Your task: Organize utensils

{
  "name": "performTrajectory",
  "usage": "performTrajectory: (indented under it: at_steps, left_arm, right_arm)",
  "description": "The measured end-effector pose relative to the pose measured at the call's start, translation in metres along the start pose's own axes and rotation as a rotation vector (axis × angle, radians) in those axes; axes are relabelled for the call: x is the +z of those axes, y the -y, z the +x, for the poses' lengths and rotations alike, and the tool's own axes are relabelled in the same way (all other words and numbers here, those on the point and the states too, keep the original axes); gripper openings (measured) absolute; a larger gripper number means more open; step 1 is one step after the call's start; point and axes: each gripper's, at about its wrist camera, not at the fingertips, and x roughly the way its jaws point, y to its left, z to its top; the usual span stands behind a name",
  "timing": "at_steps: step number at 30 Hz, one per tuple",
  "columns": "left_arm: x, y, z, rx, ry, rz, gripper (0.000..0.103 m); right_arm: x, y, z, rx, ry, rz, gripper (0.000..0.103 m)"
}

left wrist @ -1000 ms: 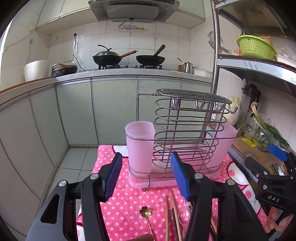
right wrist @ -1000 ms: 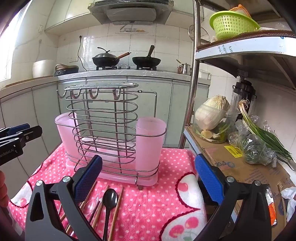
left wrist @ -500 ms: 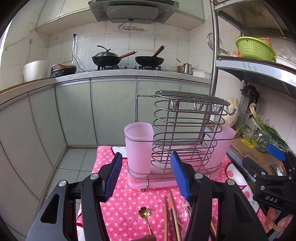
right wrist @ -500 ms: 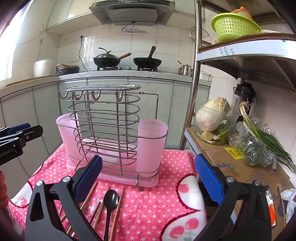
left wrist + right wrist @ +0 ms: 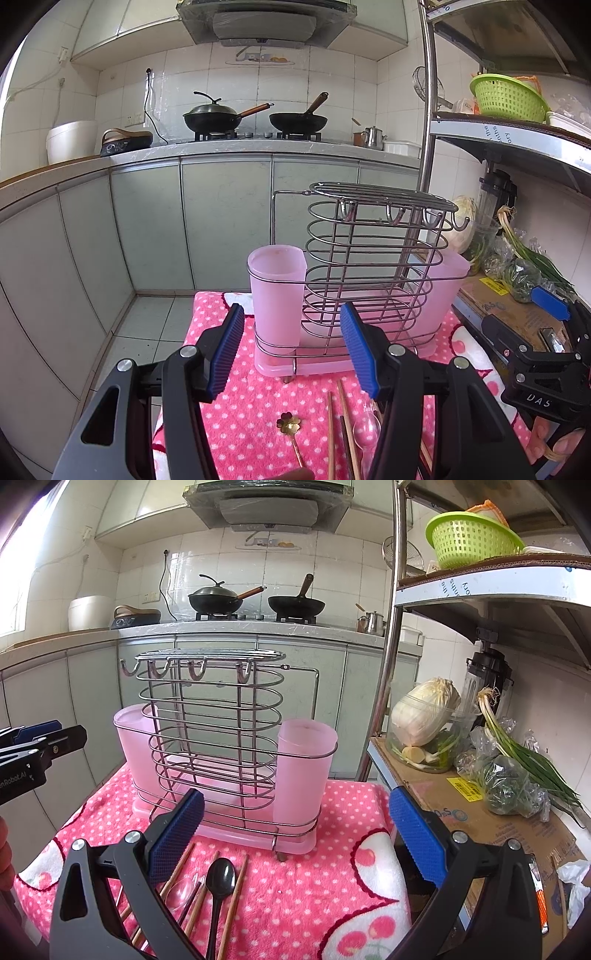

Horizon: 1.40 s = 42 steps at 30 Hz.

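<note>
A wire utensil rack with a pink plastic cup at each end stands on a pink dotted towel. In front of it lie wooden chopsticks, a black spoon, a clear spoon and a gold flower-headed spoon. My left gripper hovers open above the utensils, nothing between its blue pads. My right gripper is open wide over the towel, right of the utensils, and holds nothing.
A metal shelf stands on the right with a green basket, a cabbage in a clear tub, bagged greens and cardboard. Behind is a counter with two pans. The tiled floor lies left of the towel.
</note>
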Motion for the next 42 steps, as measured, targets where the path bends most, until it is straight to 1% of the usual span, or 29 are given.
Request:
performTrajectory:
  at_steps: [42]
  left_arm:
    - [0.0012,0.0025,-0.0001,-0.003,-0.001,0.005,0.054]
  right_arm:
    - [-0.0010,-0.0027,0.0018,-0.002,-0.003,-0.003,0.101]
